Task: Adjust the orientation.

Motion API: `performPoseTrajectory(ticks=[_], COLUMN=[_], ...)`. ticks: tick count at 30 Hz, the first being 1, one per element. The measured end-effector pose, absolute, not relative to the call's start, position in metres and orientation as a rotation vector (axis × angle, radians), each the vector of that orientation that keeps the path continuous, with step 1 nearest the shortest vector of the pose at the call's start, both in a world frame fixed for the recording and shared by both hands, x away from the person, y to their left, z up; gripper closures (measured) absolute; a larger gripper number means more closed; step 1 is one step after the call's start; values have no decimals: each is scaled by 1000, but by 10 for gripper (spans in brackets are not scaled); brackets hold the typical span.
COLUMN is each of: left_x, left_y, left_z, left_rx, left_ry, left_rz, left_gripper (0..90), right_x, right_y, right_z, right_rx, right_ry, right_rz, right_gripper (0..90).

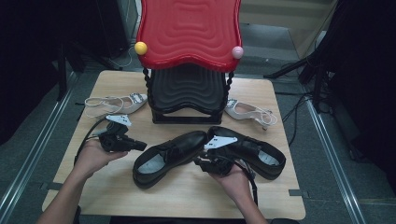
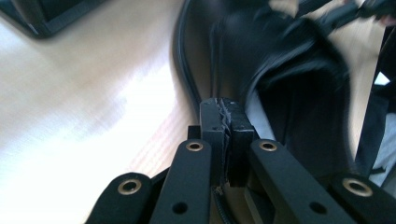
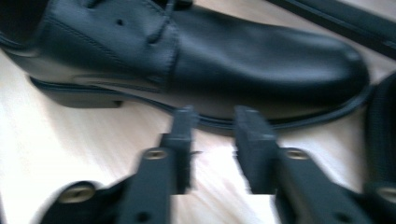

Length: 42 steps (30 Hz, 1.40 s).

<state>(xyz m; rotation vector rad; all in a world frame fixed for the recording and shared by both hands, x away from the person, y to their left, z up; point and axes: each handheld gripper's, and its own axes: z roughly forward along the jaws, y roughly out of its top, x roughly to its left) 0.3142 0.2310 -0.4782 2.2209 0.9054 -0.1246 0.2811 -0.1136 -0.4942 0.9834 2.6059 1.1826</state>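
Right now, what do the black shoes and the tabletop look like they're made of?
The black shoes look like smooth leather or a leather-like synthetic: a soft sheen, stitched seams and a punched hole show in the right gripper view, where the sole edge looks rubbery. The table looks like light wood or wood-look laminate with faint grain and a semi-gloss glare.

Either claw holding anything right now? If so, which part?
Nothing is held. The left claw is shut on itself beside the heel end of the left black shoe. The right claw stands open just short of that shoe's sole edge, not touching.
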Motion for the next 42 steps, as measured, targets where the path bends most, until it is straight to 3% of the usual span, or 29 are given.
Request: performPoseTrajectory(ticks=[3, 7, 18, 42], left_x=[314, 316, 319, 304], left_y=[226, 224, 218, 192], left_z=[-490, -496, -504, -509], left_rx=[2248, 2250, 2259, 2235], left_ry=[885, 893, 889, 848], left_rz=[-126, -133, -157, -222], left_gripper=[895, 895, 900, 900], right_x=[276, 271, 271, 285], right_y=[-103, -91, -78, -98], right_z=[-495, -499, -506, -500], right_rx=[995, 995, 1026, 1181], right_ry=[2626, 2633, 2652, 2616], right_rz=[1196, 1236, 1224, 1161], right_gripper=[876, 898, 900, 900])
